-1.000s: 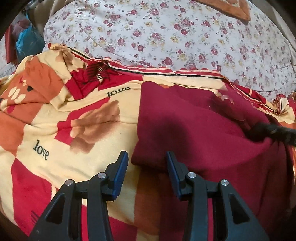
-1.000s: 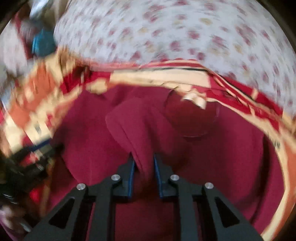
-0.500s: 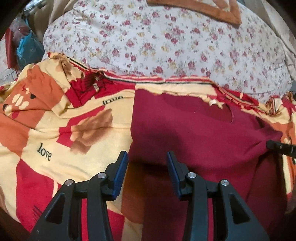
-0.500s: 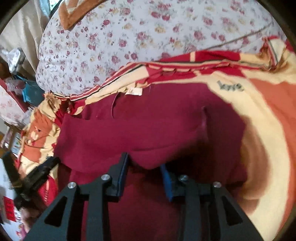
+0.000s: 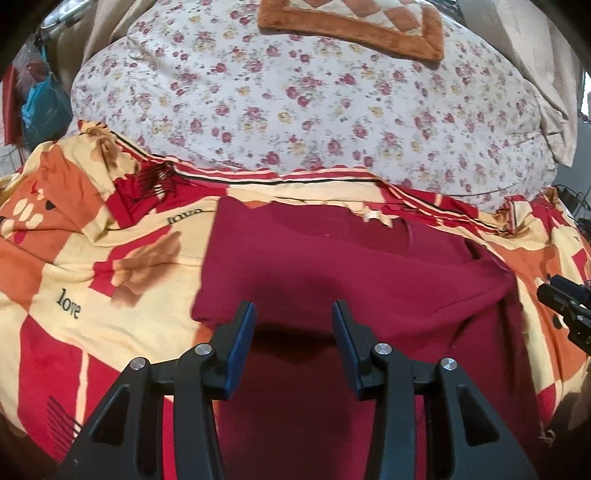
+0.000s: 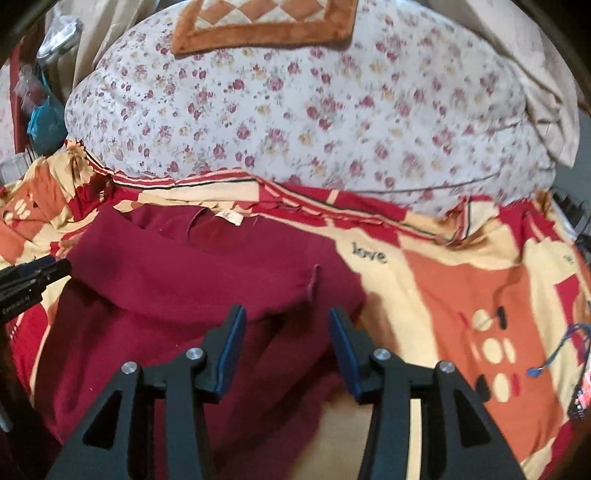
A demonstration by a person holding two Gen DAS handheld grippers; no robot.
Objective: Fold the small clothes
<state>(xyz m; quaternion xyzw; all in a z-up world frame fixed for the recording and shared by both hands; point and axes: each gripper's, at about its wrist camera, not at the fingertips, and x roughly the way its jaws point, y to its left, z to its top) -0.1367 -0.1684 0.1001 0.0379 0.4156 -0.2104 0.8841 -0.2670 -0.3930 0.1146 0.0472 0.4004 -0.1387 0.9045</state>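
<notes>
The maroon top [image 5: 332, 266] lay on the patterned bedspread [image 5: 92, 295], its neckline with a pale label [image 6: 231, 218] toward the floral duvet [image 5: 295, 110] and its upper part doubled down over the body, so that a folded edge ran across the cloth just ahead of both tools. It looked like a soft, light knit with no stiffness of its own: it would drape and sag from whatever point was lifted, and a single layer could slide off the one beneath. The best places to take hold seemed to be the two ends of that folded edge or the lower hem corners, pinching both layers together.

The left tool [image 5: 293, 325] stood with its jaws apart above the fold, nothing between the pads. The right tool [image 6: 284, 328] had just been opening; its jaws stood apart over the top's right side, and no cloth was clamped in them.

An orange-bordered mat [image 5: 351, 22] rested on the duvet, well away from the garment.
</notes>
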